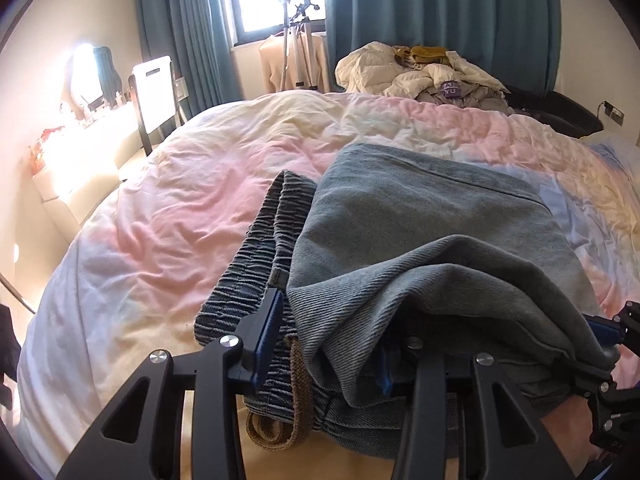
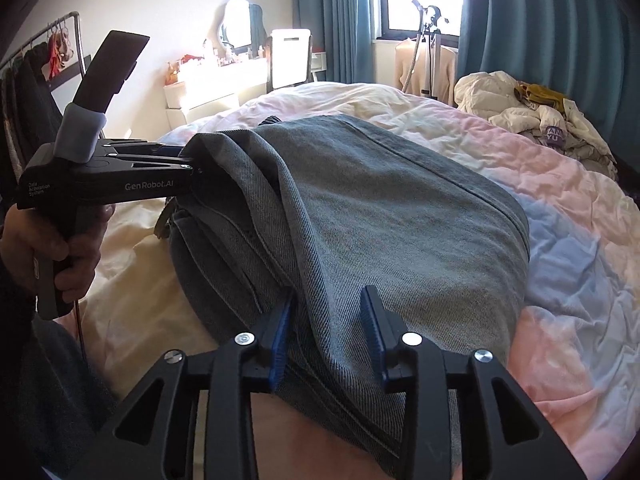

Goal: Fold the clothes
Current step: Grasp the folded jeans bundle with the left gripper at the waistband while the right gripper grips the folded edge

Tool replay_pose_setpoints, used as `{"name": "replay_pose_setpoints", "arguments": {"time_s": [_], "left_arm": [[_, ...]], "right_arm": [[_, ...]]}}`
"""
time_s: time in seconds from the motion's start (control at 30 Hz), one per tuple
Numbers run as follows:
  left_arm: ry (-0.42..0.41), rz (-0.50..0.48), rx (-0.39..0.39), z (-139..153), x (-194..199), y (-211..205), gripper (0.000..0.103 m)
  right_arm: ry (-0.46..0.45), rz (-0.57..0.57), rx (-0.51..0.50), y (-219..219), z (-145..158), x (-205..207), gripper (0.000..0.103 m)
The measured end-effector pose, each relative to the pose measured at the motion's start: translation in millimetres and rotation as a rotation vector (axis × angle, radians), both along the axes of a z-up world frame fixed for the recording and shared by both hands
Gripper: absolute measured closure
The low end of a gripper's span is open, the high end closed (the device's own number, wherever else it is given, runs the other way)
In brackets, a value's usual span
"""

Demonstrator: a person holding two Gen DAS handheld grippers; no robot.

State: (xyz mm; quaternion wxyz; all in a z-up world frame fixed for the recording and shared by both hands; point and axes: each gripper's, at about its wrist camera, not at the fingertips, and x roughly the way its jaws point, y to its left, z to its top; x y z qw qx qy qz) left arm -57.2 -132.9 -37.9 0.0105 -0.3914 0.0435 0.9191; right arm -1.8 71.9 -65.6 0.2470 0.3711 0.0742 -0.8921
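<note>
The folded grey-blue jeans point(image 2: 360, 208) lie near the bed's point(image 1: 168, 208) front edge. The left gripper point(image 1: 324, 344) fingers pinch their waistband corner. The right gripper point(image 2: 328, 340) fingers stand narrowly apart around a denim fold, not pressing it.

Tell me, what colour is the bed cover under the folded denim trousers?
Pastel patches of pink, cream and pale blue, on the crumpled bed cover; clearest in the left wrist view.

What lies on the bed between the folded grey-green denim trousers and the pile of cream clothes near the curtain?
Only bare pink-and-cream quilt lies between the folded grey-green denim trousers and the pile of cream clothes; both wrist views show it.
</note>
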Motion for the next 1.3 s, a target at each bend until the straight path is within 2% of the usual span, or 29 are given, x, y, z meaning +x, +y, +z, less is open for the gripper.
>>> {"name": "replay_pose_setpoints", "arguments": {"time_s": [0.13,0.17,0.23,0.3,0.43,0.5,0.6,0.63,0.7,0.8,0.9,1.07,1.17,1.27,1.3], "left_arm": [[0.041,0.050,0.020,1,-1,-3,0.062],[0.050,0.066,0.051,2,-1,-6,0.065],[0.069,0.091,0.125,7,0,-10,0.084],[0.113,0.111,0.169,16,6,-9,0.092],[0.223,0.097,0.279,40,27,-10,0.094],[0.278,0.092,0.294,51,38,-11,0.095],[0.323,0.141,0.331,62,51,-23,0.095],[0.319,0.169,0.346,61,53,-30,0.095],[0.259,0.251,0.373,51,48,-46,0.095],[0.101,0.367,0.408,18,34,-67,0.095],[-0.035,0.427,0.430,-10,18,-77,0.095],[-0.061,0.421,0.486,-11,25,-78,0.094],[-0.099,0.416,0.617,-14,33,-84,0.089],[-0.126,0.449,0.788,-20,48,-93,0.083],[-0.131,0.463,0.844,-22,55,-94,0.079]], "right_arm": [[0.001,-0.004,0.026,-4,-9,0,0.063],[0.007,-0.005,0.027,-4,-9,1,0.064],[0.016,-0.008,0.019,-2,-7,2,0.068],[0.012,-0.012,-0.002,1,-7,2,0.073],[-0.006,-0.007,-0.046,5,-8,-1,0.073],[0.004,0.009,-0.065,3,-5,0,0.073],[0.034,0.041,-0.086,-3,2,3,0.073],[0.056,0.057,-0.081,-7,5,6,0.073],[0.083,0.079,-0.072,-15,9,9,0.073],[0.059,0.095,-0.039,-25,3,7,0.073],[0.021,0.115,0.005,-30,-12,4,0.073],[0.004,0.119,-0.016,-24,-13,6,0.073],[-0.013,0.110,-0.047,-16,-10,5,0.073],[-0.022,0.106,-0.059,-13,-8,5,0.073],[-0.021,0.106,-0.060,-13,-6,5,0.073]]}}
